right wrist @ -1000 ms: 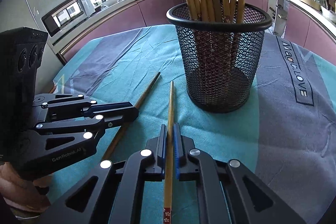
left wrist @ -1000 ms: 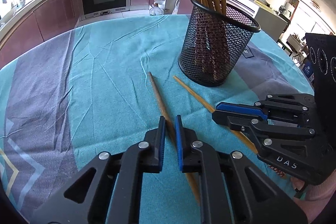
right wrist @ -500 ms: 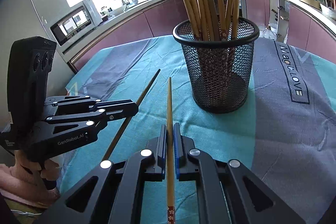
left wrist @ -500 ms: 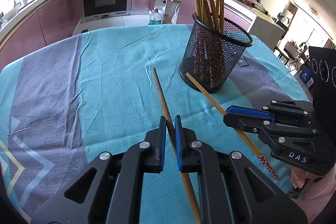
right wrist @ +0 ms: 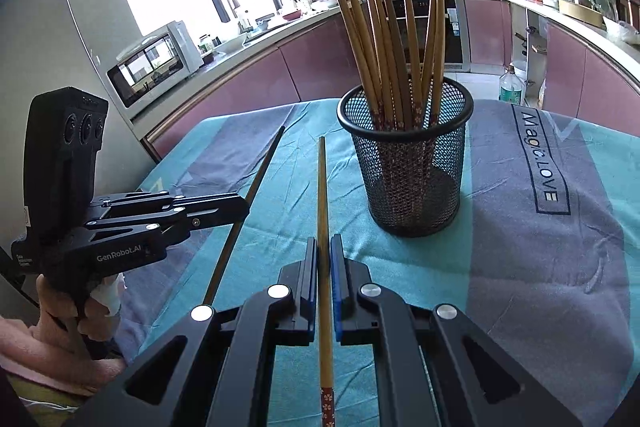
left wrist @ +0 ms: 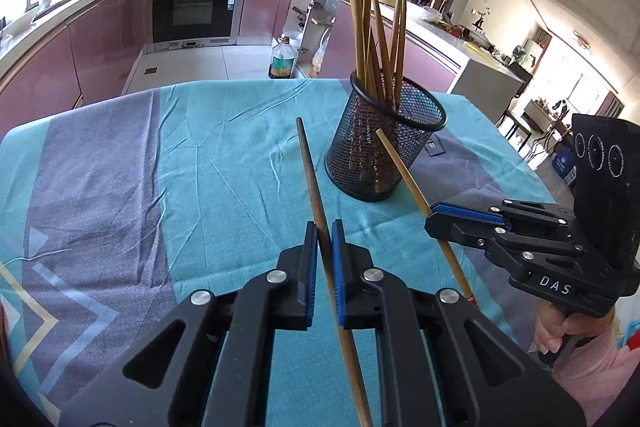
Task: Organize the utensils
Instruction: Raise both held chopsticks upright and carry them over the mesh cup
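Chopsticks have both come up off the cloth since a second ago. Left gripper is clamped on the dark chopstick, which now points up and forward with its tip beside the basket. Right gripper is clamped on the light chopstick, whose tip also points toward the basket; its rear end carries a red flower-patterned band. Earlier both sticks lay flat on the tablecloth; now they hang in the air in front of the basket, a little below its rim.

Judgement: pickup is complete for both sticks. Remaining work is to raise the tips over the rim and drop them in among the chopsticks already standing there. No other loose stick is visible on the cloth, so these may be the last two.

Legible writing: "DAS" on the right gripper's body in the left view; "GenRobot.AI" on the left gripper's body in the right view; "Magic.LOVE" printed on the tablecloth beside the basket. Small print beneath the GenRobot mark is too small to read.
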The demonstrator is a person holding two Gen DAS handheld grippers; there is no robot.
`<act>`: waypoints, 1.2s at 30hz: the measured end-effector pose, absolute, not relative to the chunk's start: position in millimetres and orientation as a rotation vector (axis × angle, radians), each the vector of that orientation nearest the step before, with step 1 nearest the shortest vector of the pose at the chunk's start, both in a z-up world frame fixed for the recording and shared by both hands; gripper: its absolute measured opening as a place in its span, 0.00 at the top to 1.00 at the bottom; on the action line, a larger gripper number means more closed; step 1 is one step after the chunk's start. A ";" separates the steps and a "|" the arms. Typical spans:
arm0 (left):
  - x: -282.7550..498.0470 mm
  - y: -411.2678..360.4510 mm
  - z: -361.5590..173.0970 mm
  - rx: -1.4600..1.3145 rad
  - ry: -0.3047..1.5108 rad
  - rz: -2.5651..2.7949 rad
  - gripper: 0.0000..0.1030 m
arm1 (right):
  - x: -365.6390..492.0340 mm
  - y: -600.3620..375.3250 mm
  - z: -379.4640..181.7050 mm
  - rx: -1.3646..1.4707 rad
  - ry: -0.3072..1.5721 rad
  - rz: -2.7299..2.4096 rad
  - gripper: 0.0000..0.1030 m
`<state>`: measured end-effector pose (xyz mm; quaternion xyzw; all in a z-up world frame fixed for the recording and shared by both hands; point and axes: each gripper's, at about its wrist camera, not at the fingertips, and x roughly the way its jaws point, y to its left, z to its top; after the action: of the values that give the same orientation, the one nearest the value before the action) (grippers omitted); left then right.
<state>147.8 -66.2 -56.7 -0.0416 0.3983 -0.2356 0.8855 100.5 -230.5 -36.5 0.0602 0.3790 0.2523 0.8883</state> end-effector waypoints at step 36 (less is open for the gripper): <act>162.5 -106.6 -106.7 0.118 0.910 -0.363 0.90 | 103.8 -237.4 -43.4 0.149 0.795 0.531 0.95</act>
<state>162.5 -106.6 -106.7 0.0568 0.4367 -0.1741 0.8808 103.8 -237.4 -43.4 0.0715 0.3821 0.2554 0.8852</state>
